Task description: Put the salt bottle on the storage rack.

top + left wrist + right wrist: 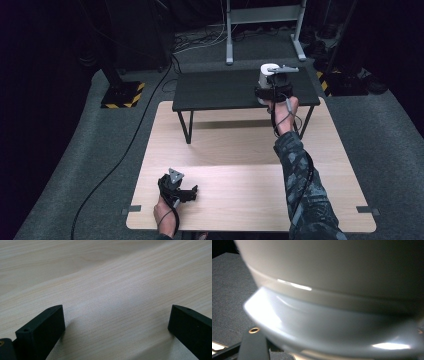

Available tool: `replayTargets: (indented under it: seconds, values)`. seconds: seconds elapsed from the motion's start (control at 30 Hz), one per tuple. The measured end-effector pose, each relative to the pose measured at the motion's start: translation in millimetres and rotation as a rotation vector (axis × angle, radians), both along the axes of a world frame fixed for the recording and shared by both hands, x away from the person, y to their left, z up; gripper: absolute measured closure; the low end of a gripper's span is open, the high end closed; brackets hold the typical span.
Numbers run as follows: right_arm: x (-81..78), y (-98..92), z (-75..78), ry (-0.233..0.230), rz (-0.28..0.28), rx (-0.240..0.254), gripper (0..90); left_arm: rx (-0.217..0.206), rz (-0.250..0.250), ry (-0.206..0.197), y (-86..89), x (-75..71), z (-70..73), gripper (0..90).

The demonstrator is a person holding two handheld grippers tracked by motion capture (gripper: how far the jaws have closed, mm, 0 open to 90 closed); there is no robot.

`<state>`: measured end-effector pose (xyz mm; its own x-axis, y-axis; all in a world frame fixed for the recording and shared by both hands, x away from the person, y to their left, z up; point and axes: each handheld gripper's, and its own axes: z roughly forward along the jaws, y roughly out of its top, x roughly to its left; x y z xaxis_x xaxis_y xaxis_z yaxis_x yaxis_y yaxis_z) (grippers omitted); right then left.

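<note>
A white, glossy vessel (266,76) with a flared base stands on the far right of the low black table (215,90). My right gripper (274,85) is pressed up against it. In the right gripper view the white vessel (332,290) is blurred and very close, sitting between the jaws. One black jaw shows at the lower left, and the fingertips are hidden under the vessel's base. My left gripper (192,192) rests on the light wooden table (240,195) near its front left corner. Its jaws stand wide apart, and the left gripper (116,311) has only bare wood between them.
The low black table stands on thin legs across the back of the wooden table. Beyond it are grey carpet (380,130), a black cable (130,145), a yellow-and-black striped stand base (122,94) and a metal frame's feet (230,55).
</note>
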<state>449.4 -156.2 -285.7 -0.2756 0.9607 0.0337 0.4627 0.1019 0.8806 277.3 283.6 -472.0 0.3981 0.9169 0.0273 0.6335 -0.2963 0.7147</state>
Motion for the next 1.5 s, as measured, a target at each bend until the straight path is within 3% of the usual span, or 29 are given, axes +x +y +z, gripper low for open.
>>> replayTargets:
  seconds: [0.33,0.4,0.43,0.5,0.63,0.67,0.8,0.93,0.97,1.1,1.17,1.2,1.27,1.5]
  values:
    - [1.5,-1.3,2.4,0.01,0.01,-0.006,27.3,-0.001,-0.002,0.002,0.6,0.6,0.2,0.3]
    - [-3.2,2.0,4.3,0.02,0.004,-0.05,3.7,-0.005,0.0,0.004,1.0,1.0,0.2,0.3]
    - [-3.2,2.0,4.3,0.02,0.004,-0.05,3.7,-0.005,0.0,0.004,1.0,1.0,0.2,0.3]
    - [-7.9,0.5,9.4,0.065,0.043,-0.084,0.0,-0.004,0.001,0.004,0.8,0.8,0.1,0.3]
    - [-36.8,-11.7,5.6,0.097,0.062,-0.11,0.0,-0.004,0.002,0.003,0.6,0.7,0.1,0.3]
    - [-36.8,-11.7,5.6,0.097,0.062,-0.11,0.0,-0.004,0.002,0.003,0.6,0.7,0.1,0.3]
    - [-69.7,-30.8,-8.9,0.146,0.077,-0.116,0.0,-0.004,0.004,0.003,0.5,0.6,0.1,0.3]
    - [-101.5,-43.2,-30.6,0.2,0.07,-0.142,0.0,-0.004,0.006,0.003,0.3,0.5,0.1,0.3]
    - [-101.5,-43.2,-30.6,0.2,0.07,-0.142,0.0,-0.004,0.006,0.003,0.3,0.5,0.1,0.3]
    - [-149.7,-67.4,-80.3,0.245,0.01,-0.108,0.0,-0.004,0.006,0.003,0.2,0.5,0.1,0.3]
    - [-162.1,-77.8,-101.4,0.28,-0.014,-0.096,0.0,-0.004,0.009,0.006,0.6,1.0,0.4,0.3]
    - [-162.1,-77.8,-101.4,0.28,-0.014,-0.096,0.0,-0.004,0.009,0.006,0.6,1.0,0.4,0.3]
    - [-173.7,-92.8,-125.6,0.331,-0.045,-0.072,0.0,-0.005,0.013,0.004,-0.2,0.3,0.1,0.3]
    - [-202.2,-118.6,-165.7,0.355,-0.129,0.009,0.0,-0.003,0.014,-0.001,-1.0,-0.5,-0.3,0.3]
